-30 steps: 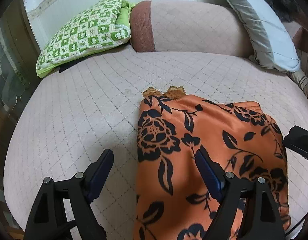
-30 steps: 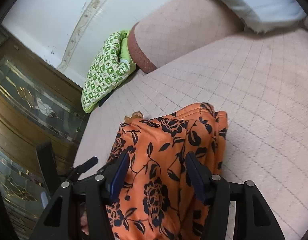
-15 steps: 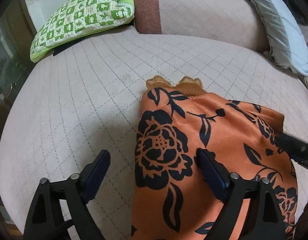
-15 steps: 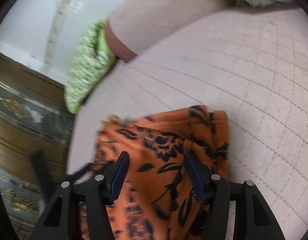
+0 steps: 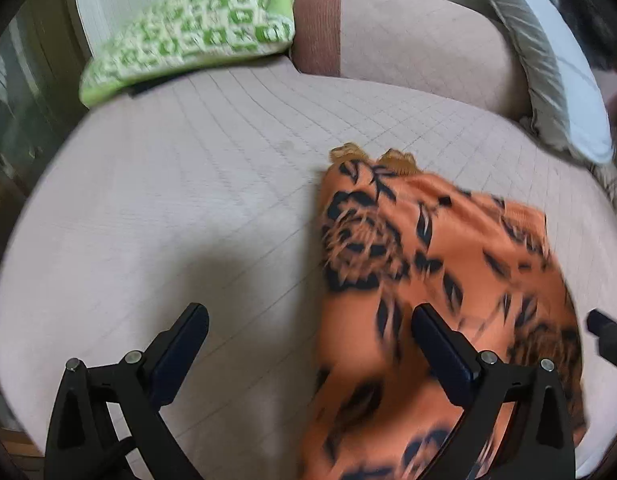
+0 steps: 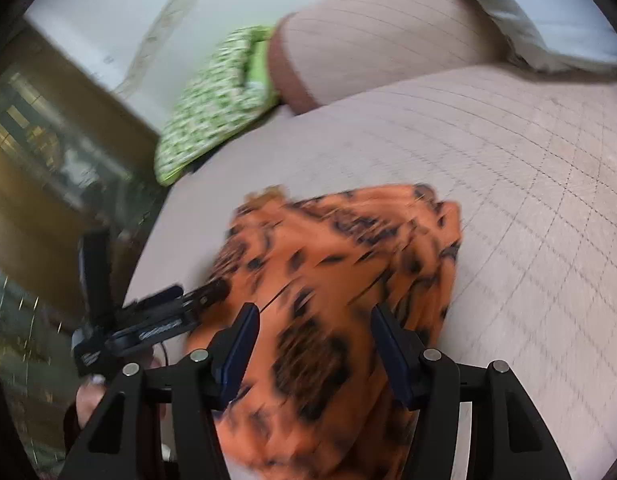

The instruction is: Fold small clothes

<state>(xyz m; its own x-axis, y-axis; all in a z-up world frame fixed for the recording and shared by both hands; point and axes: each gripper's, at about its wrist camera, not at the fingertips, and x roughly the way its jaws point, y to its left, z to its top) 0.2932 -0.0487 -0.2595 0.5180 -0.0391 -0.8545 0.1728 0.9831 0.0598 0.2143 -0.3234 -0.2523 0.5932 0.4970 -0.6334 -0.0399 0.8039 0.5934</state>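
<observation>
An orange garment with a black flower print [image 5: 420, 264] lies folded on the beige quilted sofa seat [image 5: 188, 208]; it also shows in the right wrist view [image 6: 340, 280]. My left gripper [image 5: 308, 328] is open, hovering over the garment's left edge, with its right finger [image 5: 440, 344] above the cloth. My right gripper [image 6: 314, 332] is open and empty above the garment's near part. The other gripper's tip [image 5: 608, 336] pokes in at the right edge. The left gripper's body [image 6: 156, 320] shows at the left of the right wrist view.
A green checked cushion [image 5: 196, 36] lies at the seat's far left, a grey-white pillow [image 5: 548, 60] at the far right. The sofa backrest [image 5: 408, 36] runs behind. A wooden glass-front cabinet [image 6: 48, 152] stands left of the sofa.
Both grippers have pulled back and shifted, so the garment sits further right in the left view. Both views are blurred with motion. Jaws stay open.
</observation>
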